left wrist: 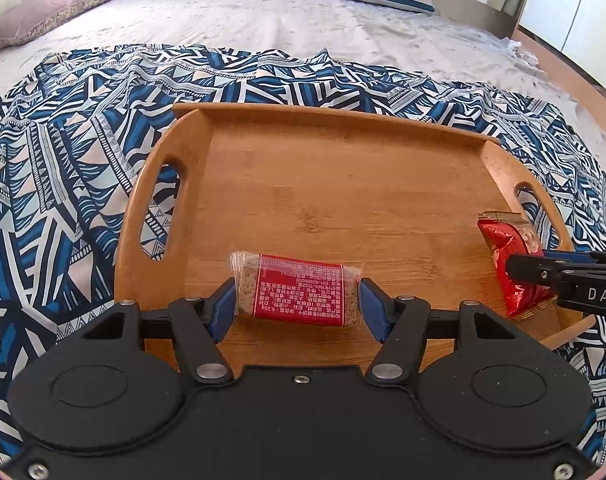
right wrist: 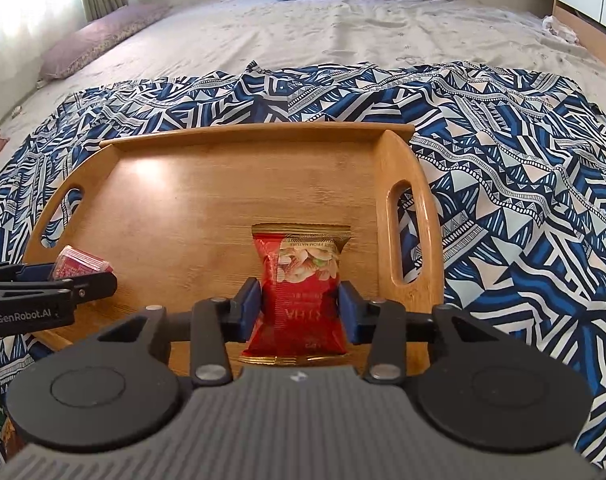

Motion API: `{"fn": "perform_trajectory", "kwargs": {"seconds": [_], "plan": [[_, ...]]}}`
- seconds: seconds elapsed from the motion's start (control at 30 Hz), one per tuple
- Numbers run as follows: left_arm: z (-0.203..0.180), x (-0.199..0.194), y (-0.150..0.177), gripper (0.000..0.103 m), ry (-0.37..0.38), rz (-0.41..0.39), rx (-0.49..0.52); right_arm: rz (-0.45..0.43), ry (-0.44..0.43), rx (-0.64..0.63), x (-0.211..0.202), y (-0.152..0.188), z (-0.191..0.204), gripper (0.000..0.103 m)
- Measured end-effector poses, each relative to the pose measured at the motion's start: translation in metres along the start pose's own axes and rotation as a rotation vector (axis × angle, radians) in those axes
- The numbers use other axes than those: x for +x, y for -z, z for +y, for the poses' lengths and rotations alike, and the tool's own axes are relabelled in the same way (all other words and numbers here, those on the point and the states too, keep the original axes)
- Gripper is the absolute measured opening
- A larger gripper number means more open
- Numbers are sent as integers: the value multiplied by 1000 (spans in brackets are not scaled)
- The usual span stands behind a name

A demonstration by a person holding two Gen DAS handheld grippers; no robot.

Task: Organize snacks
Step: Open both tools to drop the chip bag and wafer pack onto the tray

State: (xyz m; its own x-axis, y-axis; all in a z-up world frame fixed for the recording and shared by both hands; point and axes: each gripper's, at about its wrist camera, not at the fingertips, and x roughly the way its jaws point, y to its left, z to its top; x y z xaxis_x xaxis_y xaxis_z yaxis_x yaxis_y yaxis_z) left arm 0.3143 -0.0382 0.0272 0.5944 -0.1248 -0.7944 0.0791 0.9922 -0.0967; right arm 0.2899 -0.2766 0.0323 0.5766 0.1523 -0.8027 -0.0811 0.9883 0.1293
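Wooden tray (left wrist: 343,184): grain bar (left wrist: 297,294) clamped in left claw (left wrist: 297,304), red nut packet (right wrist: 299,292) clamped in right claw (right wrist: 299,310); packet print partly hidden.

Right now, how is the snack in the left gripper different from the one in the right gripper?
The snack bar has a clear wrapper with a red label band; the nut packet is opaque red foil with a picture of nuts. The bar lies crosswise between its pads; the packet points lengthwise away. Both are gripped over the wooden tray.
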Motion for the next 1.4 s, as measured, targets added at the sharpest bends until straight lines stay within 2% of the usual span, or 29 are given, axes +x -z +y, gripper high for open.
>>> {"fn": "perform_trajectory", "kwargs": {"seconds": [0.07,0.1,0.17,0.23,0.4,0.63,0.73,1.07,1.4], "plan": [[-3,1,1,62,-5,-3,14,-2,-2,2,-1,0,0,50],[-4,1,1,64,-9,-4,19,-3,-3,5,-1,0,0,55],[-5,1,2,72,-17,-6,23,-8,-8,13,-1,1,0,61],[-6,-1,2,87,-29,-20,16,-16,-13,18,-3,2,-1,62],[-9,-18,3,94,-35,-63,51,-45,-19,34,-15,4,-1,69],[-14,-60,18,99,-31,-153,102,-116,-46,26,-50,14,5,85],[-16,-78,31,101,-42,-188,130,-155,-60,23,-68,22,8,89],[-16,-122,82,101,-29,-241,134,-248,-84,21,-112,74,22,92],[-19,-153,141,101,4,-249,121,-308,-27,3,-143,137,33,92]]}}
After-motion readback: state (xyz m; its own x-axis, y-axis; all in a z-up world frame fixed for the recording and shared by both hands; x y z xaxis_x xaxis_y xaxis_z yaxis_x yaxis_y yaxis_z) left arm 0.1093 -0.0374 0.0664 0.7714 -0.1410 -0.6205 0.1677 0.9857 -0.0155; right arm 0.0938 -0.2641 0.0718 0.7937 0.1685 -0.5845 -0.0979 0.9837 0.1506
